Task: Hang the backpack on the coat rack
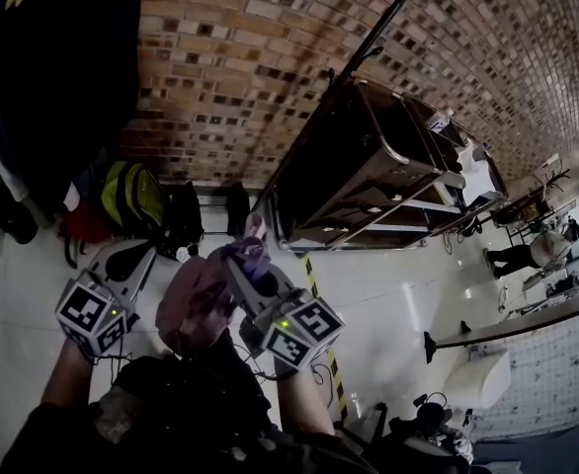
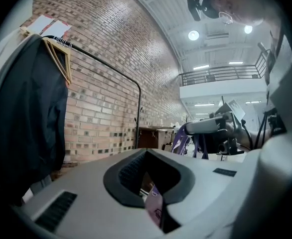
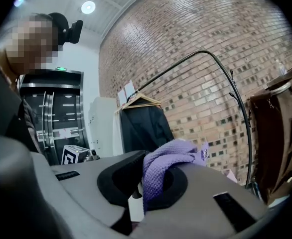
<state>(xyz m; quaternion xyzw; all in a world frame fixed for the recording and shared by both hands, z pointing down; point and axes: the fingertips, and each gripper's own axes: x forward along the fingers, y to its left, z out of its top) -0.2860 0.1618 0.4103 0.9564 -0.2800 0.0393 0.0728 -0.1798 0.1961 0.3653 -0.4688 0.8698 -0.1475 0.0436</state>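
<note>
A pink and purple backpack [image 1: 196,299] hangs between my two grippers in the head view. My right gripper [image 1: 253,260] is shut on its purple webbing strap [image 3: 161,168], which loops up out of the jaws. My left gripper [image 1: 131,257] is shut too, with a small pink tab of the backpack [image 2: 155,203] pinched in the slit between the jaws. The coat rack [image 3: 225,73] is a black bent tube against the brick wall; its bar [image 2: 136,88] runs right from a dark garment [image 2: 26,118] on a wooden hanger [image 2: 59,59]. From the left gripper view the right gripper [image 2: 211,126] shows with purple straps below it.
A tall metal cart [image 1: 369,166] stands by the brick wall at the right. A yellow-green backpack [image 1: 131,196] and black bags [image 1: 183,220] lie on the floor under the rack. The dark garment [image 1: 62,67] fills the upper left. White tiled floor [image 1: 398,294] spreads to the right.
</note>
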